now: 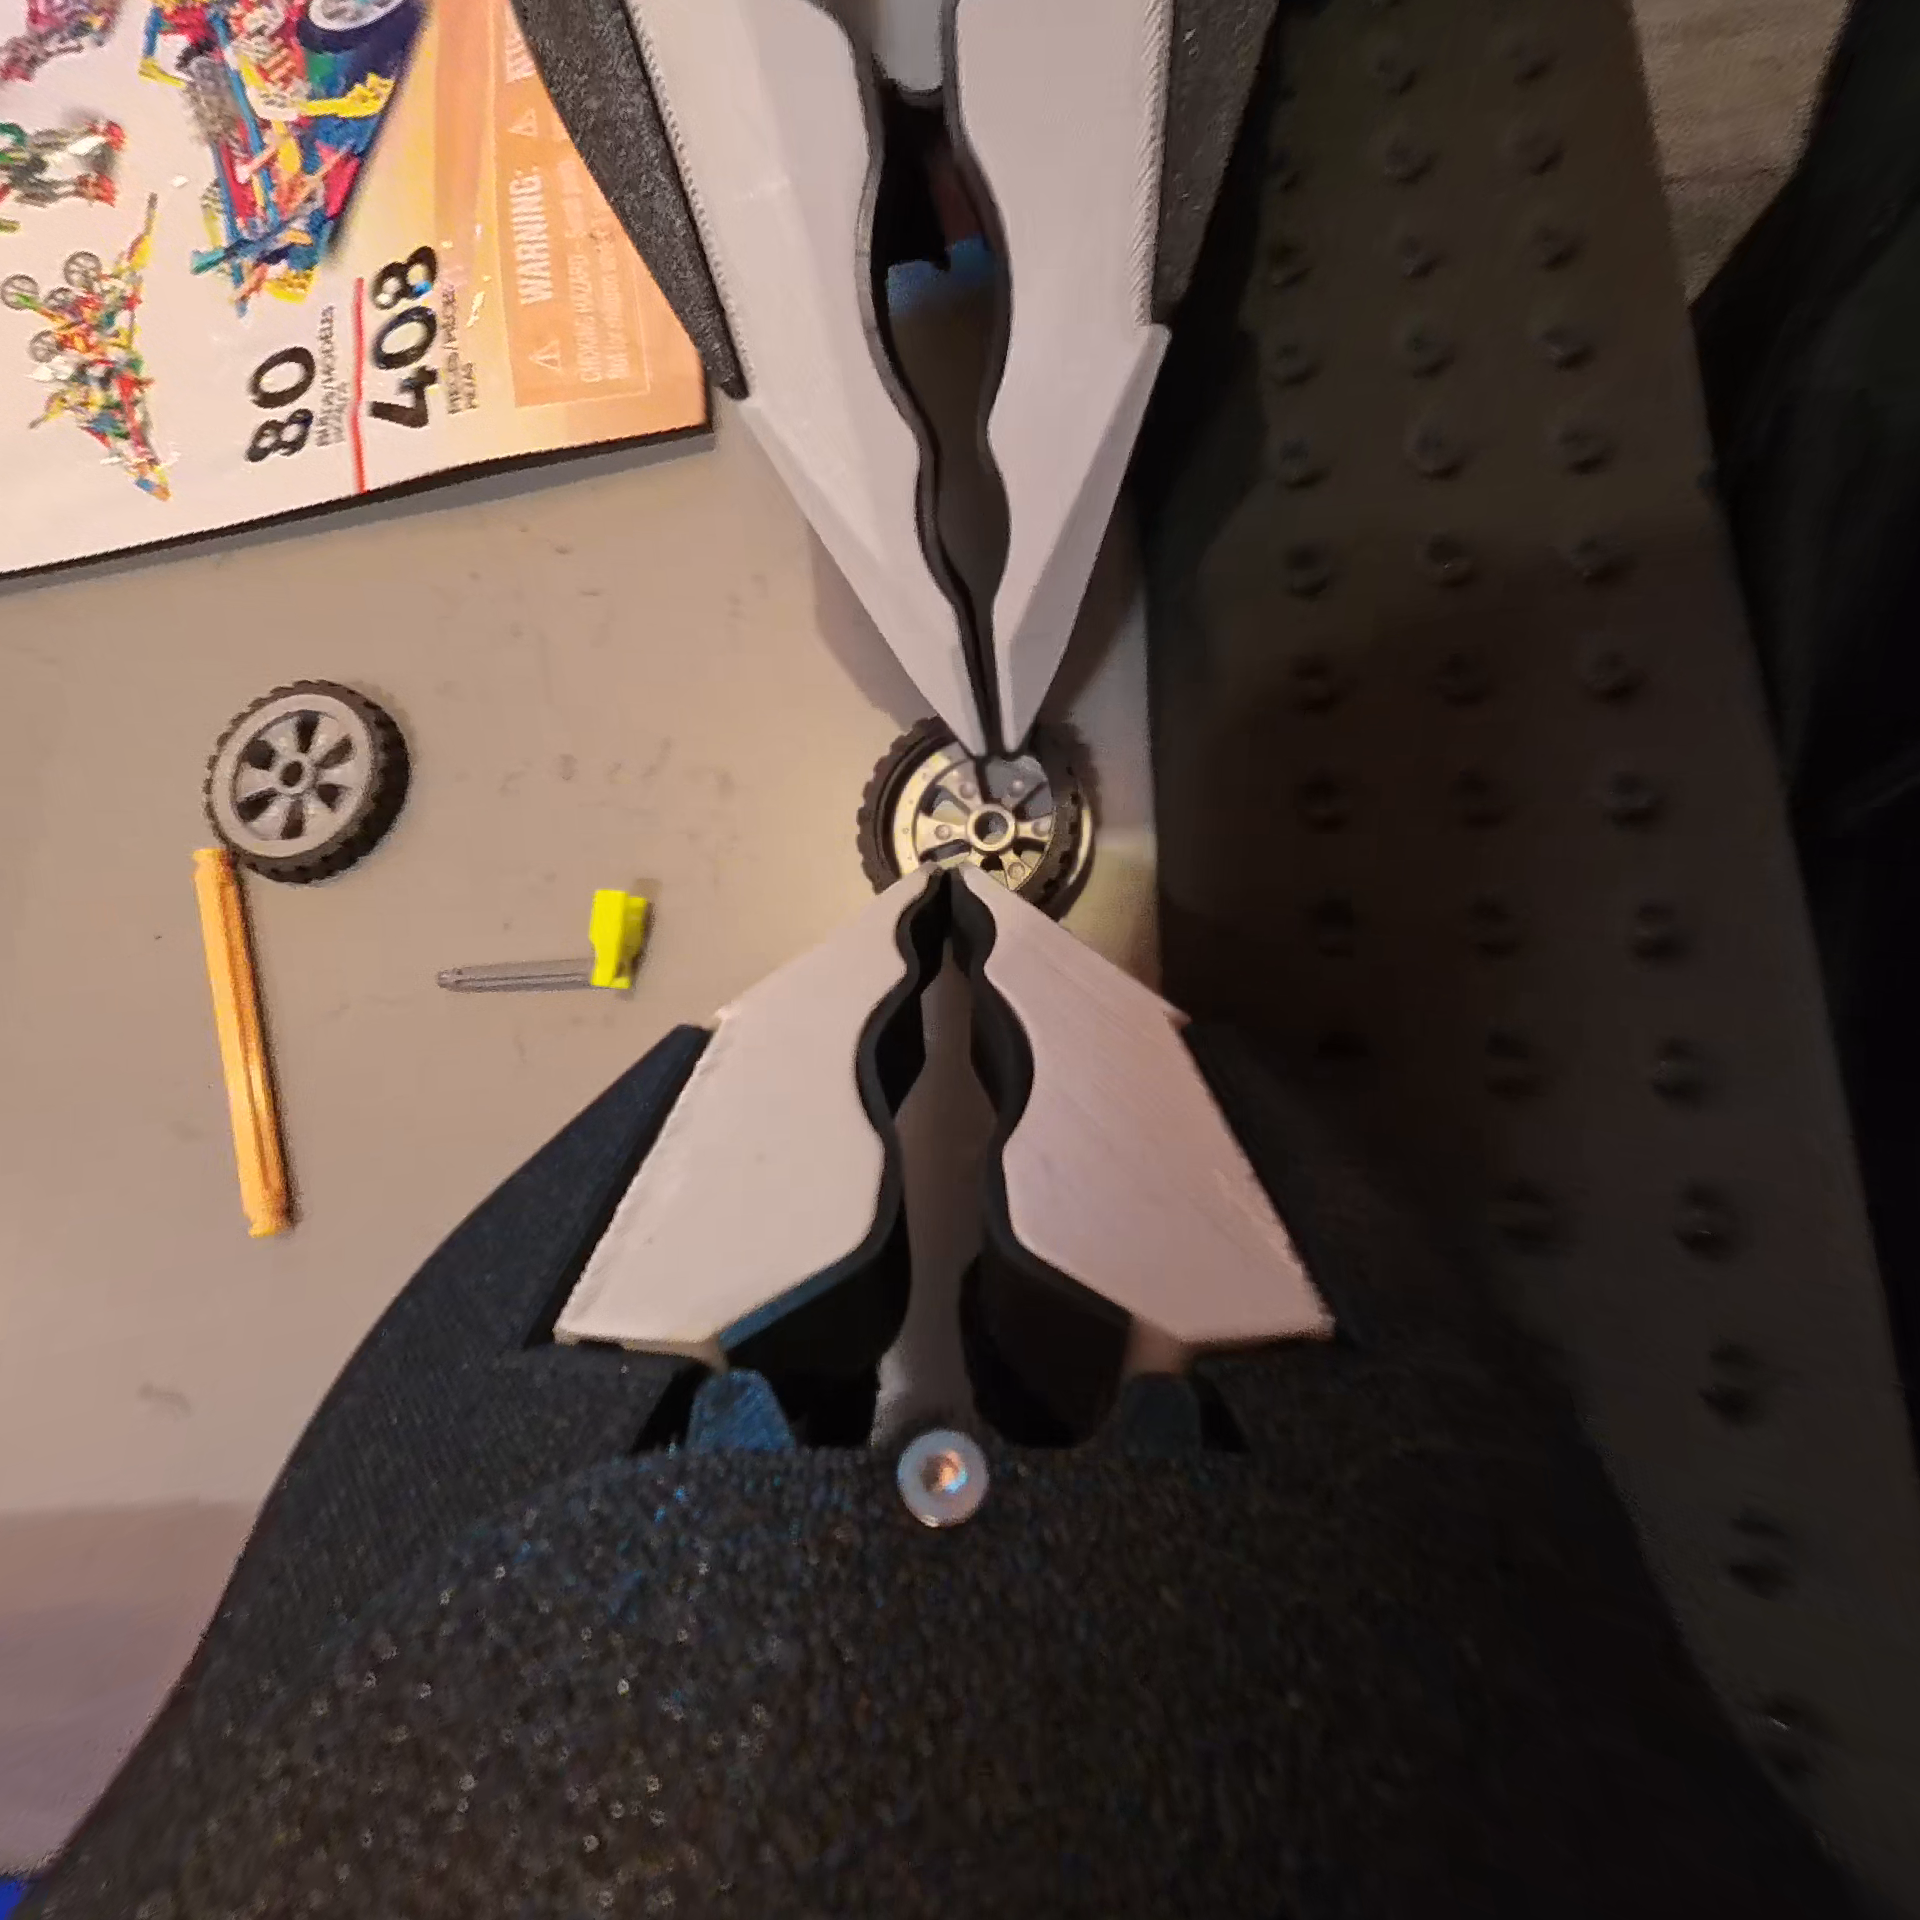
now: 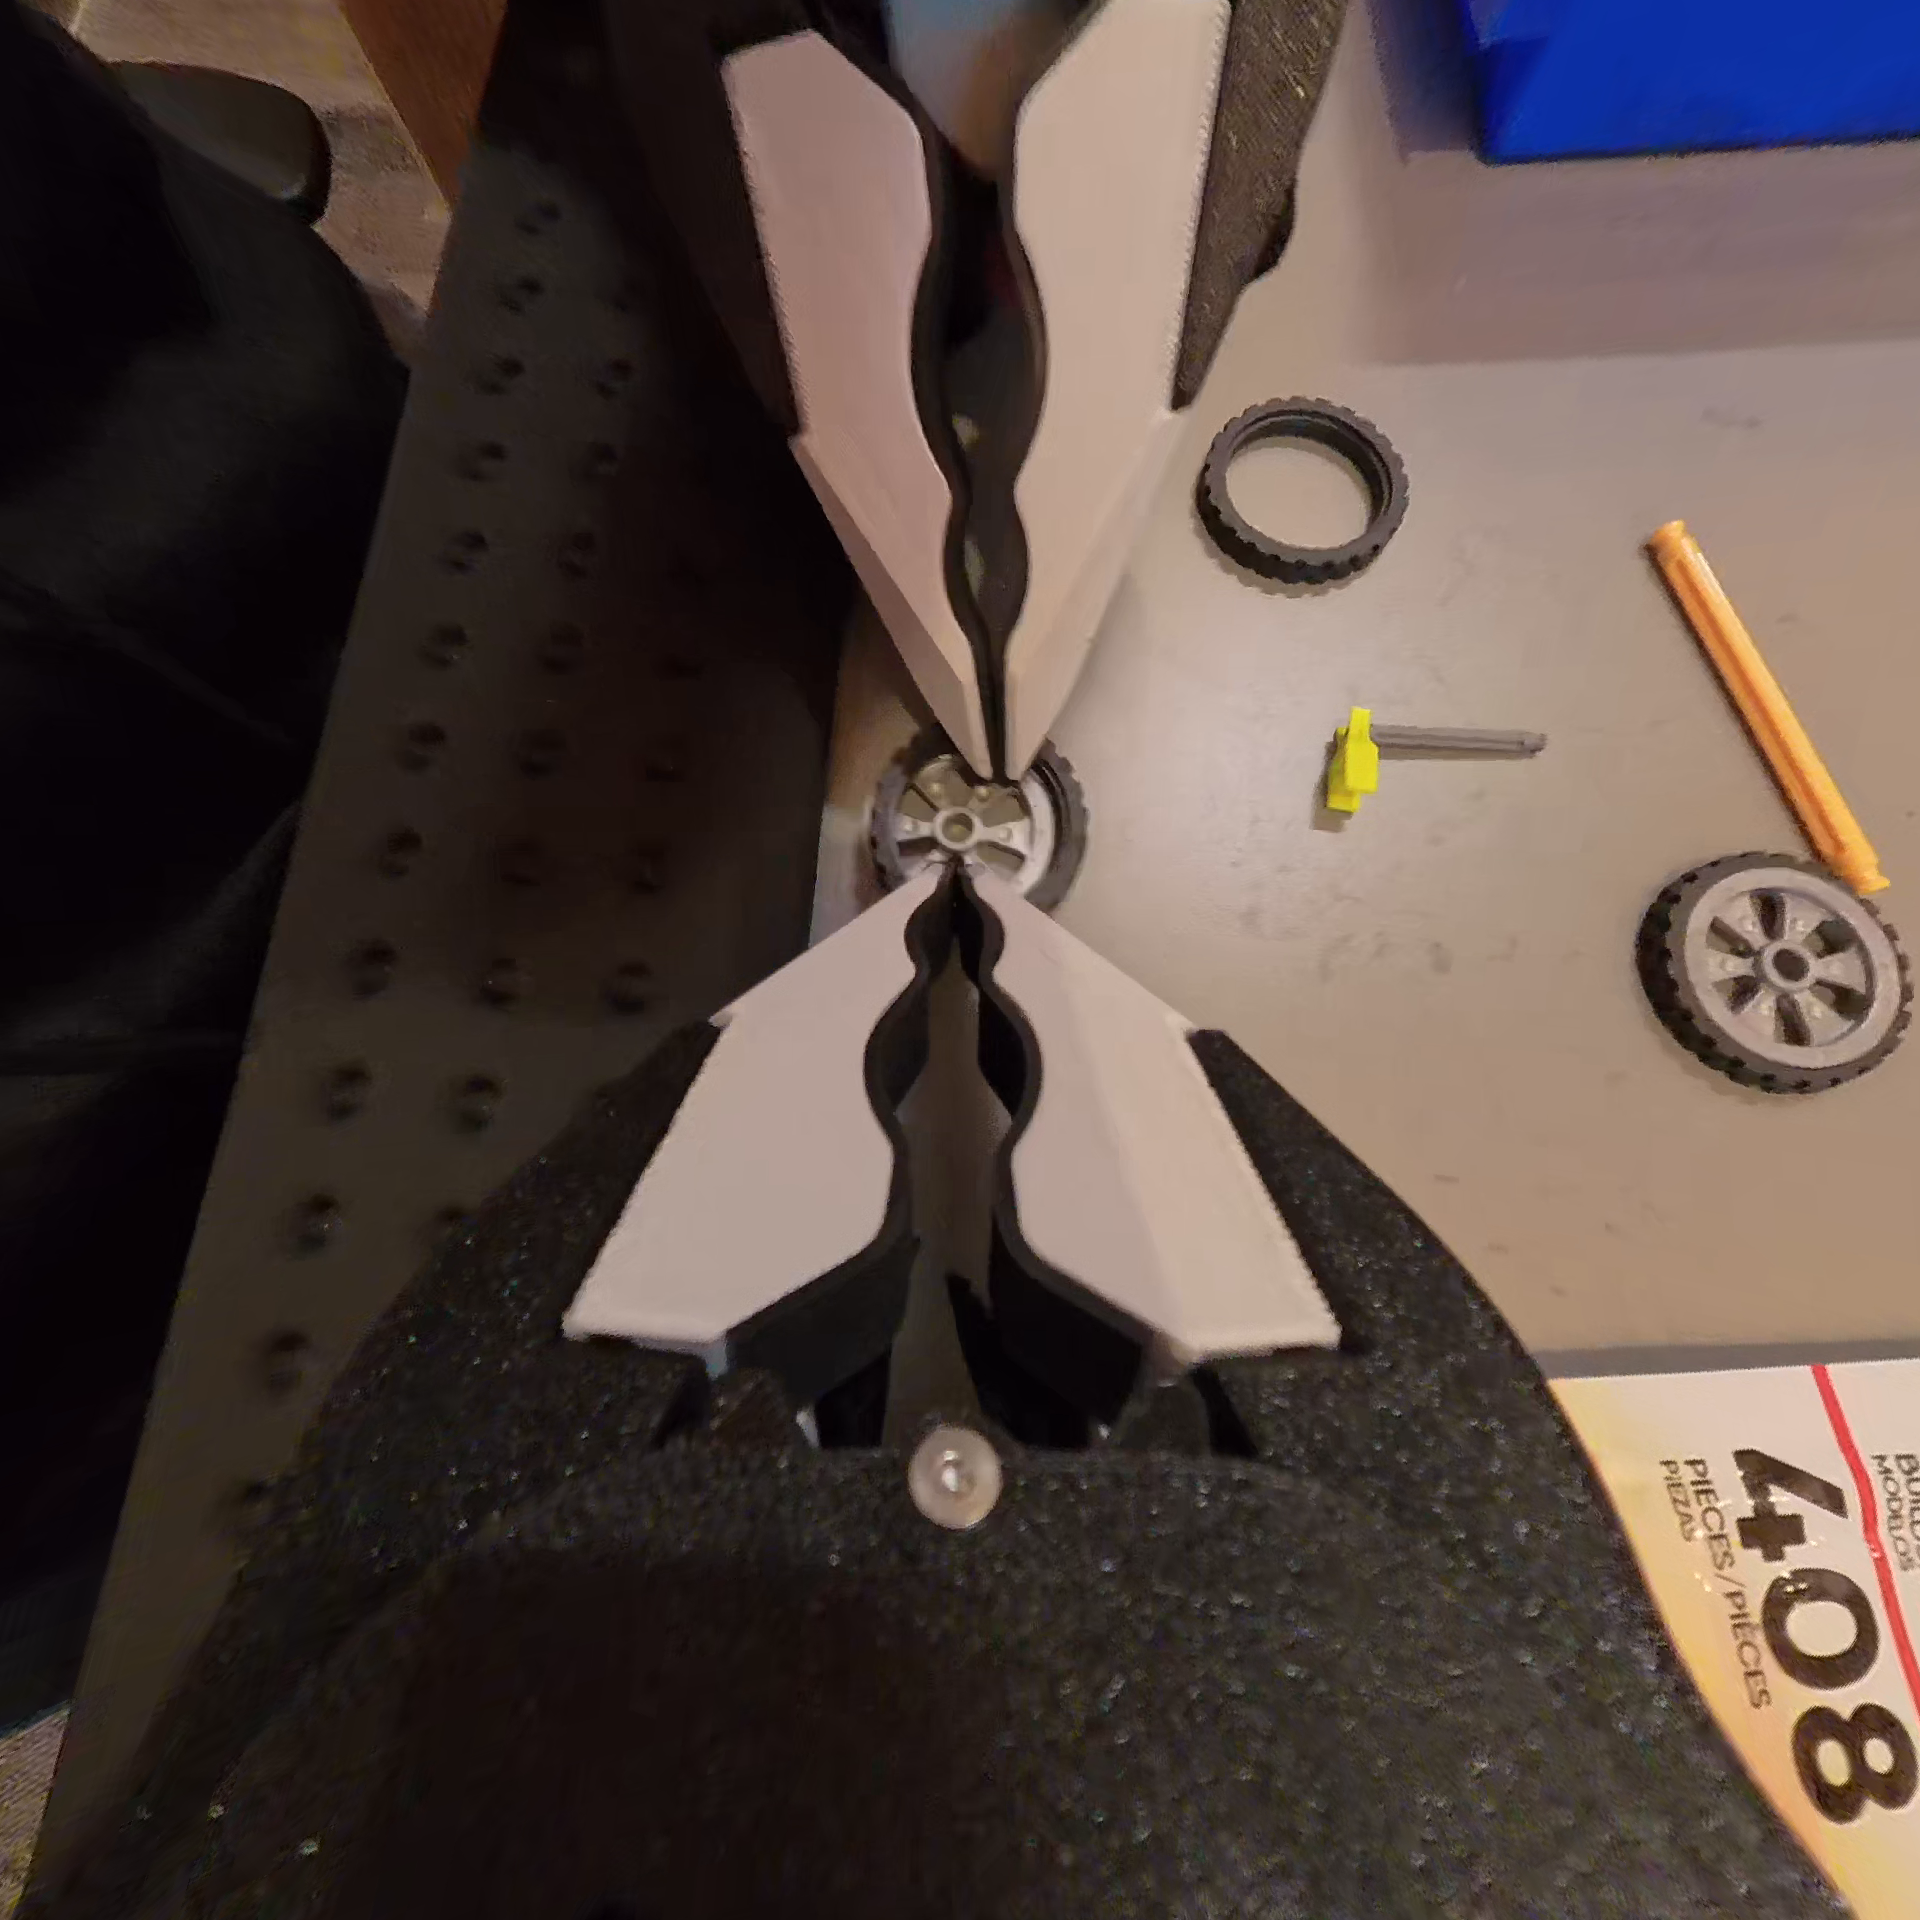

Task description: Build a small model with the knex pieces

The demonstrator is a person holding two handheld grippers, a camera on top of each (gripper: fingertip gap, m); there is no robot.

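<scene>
**A:** Left wrist view first. What is around the wheel (image 1: 977, 823)?

**B:** It is complete, tyre on rim, at the edge of the table (image 1: 623, 675), beside a dark studded mat (image 1: 1455, 935). The left gripper (image 1: 951, 888) meets its near edge with fingers drawn together. The right gripper (image 1: 994, 750) comes in opposite, equally closed, tips on the far rim. I cannot tell whether either pinches the rim or only touches it.

**A:** And elsewhere?

**B:** Well left of that wheel lie a second wheel (image 1: 307, 779) with its tyre on, an orange rod (image 1: 241, 1039) and a yellow clip (image 1: 618, 935) on a grey pin. A printed box (image 1: 312, 260) lies beyond.

**A:** Right wrist view?

**B:** The same meeting at the wheel, from the other side. To the wheel's right and farther off lies a bare tyre (image 2: 1302, 499) with no rim in it. A blue bin (image 2: 1683, 73) stands beyond.
</scene>
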